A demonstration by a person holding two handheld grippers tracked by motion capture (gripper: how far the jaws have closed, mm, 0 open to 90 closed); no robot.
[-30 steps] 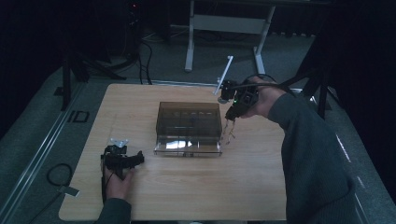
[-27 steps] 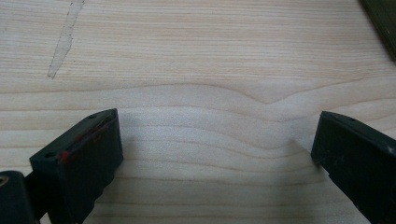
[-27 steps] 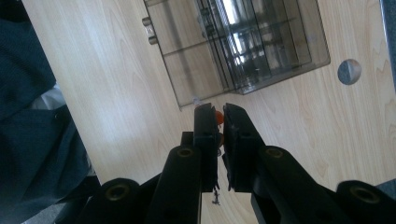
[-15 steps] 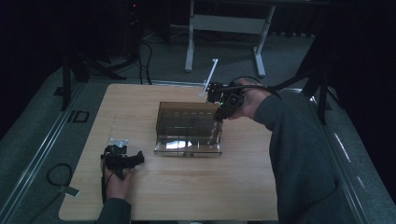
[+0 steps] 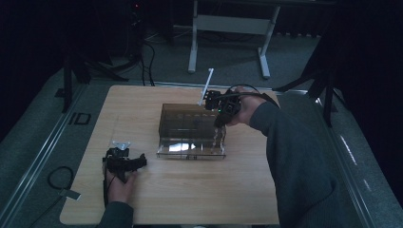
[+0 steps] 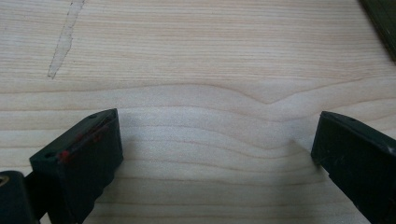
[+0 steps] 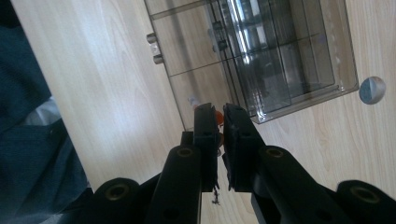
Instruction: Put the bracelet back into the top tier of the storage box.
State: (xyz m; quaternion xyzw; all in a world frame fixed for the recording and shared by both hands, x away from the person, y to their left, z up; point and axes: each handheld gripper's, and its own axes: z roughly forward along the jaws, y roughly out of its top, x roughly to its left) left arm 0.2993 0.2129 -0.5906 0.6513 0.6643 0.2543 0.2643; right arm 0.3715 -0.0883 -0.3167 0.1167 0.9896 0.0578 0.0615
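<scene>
Right gripper [image 7: 218,114] hovers over the clear organizer box [image 5: 192,130], jaws pinching maybe something orange; left gripper [image 6: 215,154] rests wide open.

Seemingly "ID" on the floor strip [image 5: 79,118]

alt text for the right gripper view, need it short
The right gripper points down over the near corner of a clear smoke-tinted compartment box on a light wooden table, its jaws nearly closed on something small and orange. A small round white disc lies on the table beside the box.
</scene>
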